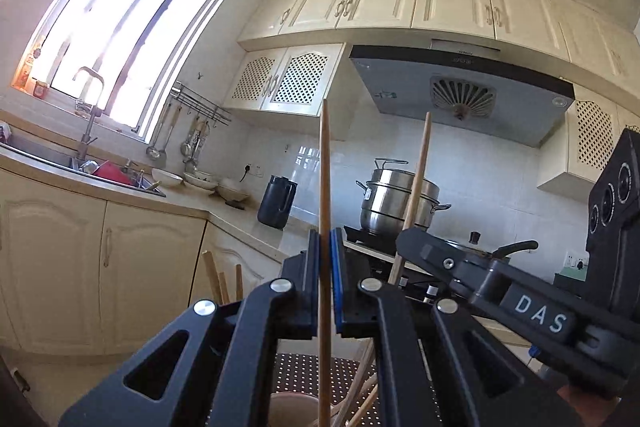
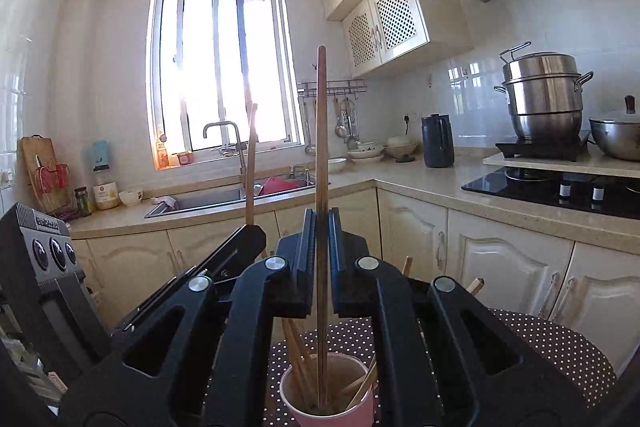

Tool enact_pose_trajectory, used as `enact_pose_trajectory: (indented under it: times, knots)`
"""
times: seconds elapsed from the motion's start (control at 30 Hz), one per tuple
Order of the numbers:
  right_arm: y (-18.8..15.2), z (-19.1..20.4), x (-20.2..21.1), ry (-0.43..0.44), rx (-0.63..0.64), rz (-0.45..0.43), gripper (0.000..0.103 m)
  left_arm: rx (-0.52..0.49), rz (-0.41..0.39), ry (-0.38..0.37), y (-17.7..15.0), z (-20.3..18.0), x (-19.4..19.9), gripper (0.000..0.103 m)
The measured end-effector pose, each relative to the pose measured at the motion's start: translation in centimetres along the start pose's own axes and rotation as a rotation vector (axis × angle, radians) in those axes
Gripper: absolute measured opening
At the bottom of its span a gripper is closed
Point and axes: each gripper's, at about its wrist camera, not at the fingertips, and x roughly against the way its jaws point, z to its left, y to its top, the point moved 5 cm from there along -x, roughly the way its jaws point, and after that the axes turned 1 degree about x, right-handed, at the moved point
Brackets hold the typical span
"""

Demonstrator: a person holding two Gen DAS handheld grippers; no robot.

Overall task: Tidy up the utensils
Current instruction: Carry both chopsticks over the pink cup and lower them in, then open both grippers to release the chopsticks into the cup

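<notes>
Your left gripper (image 1: 325, 279) is clamped on a long, pale wooden chopstick (image 1: 325, 187), held upright between the blue pads. Your right gripper (image 2: 322, 259) is likewise closed on a darker brown wooden chopstick (image 2: 321, 131), also upright, its lower end inside the pink paper cup (image 2: 352, 415) with several other sticks. The cup stands on a dark polka-dot tabletop (image 2: 560, 355). Judgement: the sticks are light, stiff and smooth, so they can pivot or slide in the pads. Grip mid-shaft, square to the pads. The cup looks light and may tip.
</notes>
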Motion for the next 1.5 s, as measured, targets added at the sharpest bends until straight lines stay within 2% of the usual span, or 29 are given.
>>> enact_pose_trajectory:
  times: [0.33,0.5,0.9,1.13,1.27,1.43,1.5]
  knots:
    - [-2.7,-0.8,-0.8,0.012,-0.005,0.039,0.007,-0.032,-0.002,0.051,-2.7,1.0,-2.0,0.006]
    - [-3.7,-0.9,-0.7,0.017,-0.002,0.062,0.007,-0.031,0.023,0.059,-3.9,1.4,-2.2,0.006]
    - [-6.1,-0.6,0.3,0.011,0.005,0.116,0.007,-0.048,0.156,0.037,-6.0,1.5,0.0,0.006]
    - [-7.5,0.1,1.4,0.005,-0.01,0.152,0.007,-0.064,0.226,0.058,-6.6,1.5,1.2,0.008]
    - [-7.5,0.2,2.2,-0.001,-0.022,0.162,0.008,-0.061,0.245,0.079,-6.8,1.8,2.5,0.029]
    - [-7.4,0.6,3.6,-0.017,-0.026,0.179,0.008,-0.067,0.252,0.091,-6.1,1.5,4.2,0.03]
    - [-7.2,0.8,4.3,-0.022,-0.029,0.176,0.008,-0.083,0.249,0.094,-5.6,1.0,5.0,0.034]
